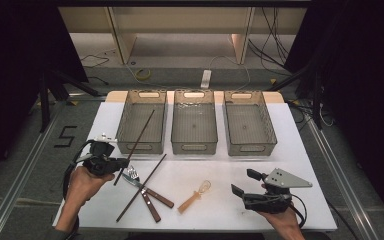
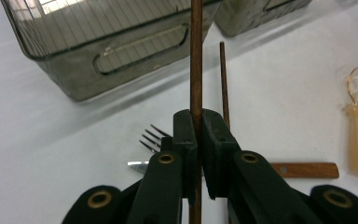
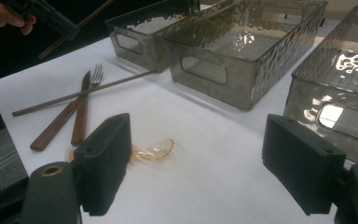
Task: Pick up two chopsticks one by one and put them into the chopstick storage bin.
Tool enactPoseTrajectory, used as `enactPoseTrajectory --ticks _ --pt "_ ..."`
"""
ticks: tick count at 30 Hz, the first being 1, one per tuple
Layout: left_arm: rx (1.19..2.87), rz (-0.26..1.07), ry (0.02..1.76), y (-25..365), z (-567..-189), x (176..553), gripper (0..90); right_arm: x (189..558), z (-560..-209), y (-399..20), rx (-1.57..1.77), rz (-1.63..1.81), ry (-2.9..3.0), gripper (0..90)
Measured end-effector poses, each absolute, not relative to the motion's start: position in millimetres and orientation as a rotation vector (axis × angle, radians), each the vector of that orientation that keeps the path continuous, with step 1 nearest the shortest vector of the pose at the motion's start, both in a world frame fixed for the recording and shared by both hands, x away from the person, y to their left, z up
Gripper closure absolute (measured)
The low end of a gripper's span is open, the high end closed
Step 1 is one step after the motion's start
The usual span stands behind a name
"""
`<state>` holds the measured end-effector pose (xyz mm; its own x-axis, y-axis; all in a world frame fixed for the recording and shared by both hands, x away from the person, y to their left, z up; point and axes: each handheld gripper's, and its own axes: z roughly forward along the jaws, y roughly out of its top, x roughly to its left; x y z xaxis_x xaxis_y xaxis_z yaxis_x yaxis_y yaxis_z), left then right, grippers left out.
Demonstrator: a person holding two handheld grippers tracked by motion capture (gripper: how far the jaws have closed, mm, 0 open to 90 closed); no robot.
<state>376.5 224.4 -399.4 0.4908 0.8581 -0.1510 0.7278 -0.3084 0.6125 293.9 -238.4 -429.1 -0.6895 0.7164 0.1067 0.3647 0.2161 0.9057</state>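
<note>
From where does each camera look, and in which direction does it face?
High view: above the person's side, facing forward and down on the table; both hands and grippers show.
Left gripper view: rides the left gripper, looking along its jaws, shut on a chopstick.
Right gripper view: rides the right gripper, jaws open, facing the bins.
Shared: the second chopstick, spoon.
</note>
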Motion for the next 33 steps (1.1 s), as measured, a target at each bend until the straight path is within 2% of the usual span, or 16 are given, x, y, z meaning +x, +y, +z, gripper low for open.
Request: enactPoseTrajectory --ticks 14,33 --pt "2.048 0.322 1.327 221.7 -395.3 408.0 84.3 294.9 -430.7 -237.5 1.016 1.457 2.165 24.8" --pt "1.967 0.373 1.358 217.7 -374.7 469.8 84.3 294.5 -430.2 -238.3 1.018 1.459 2.165 24.9"
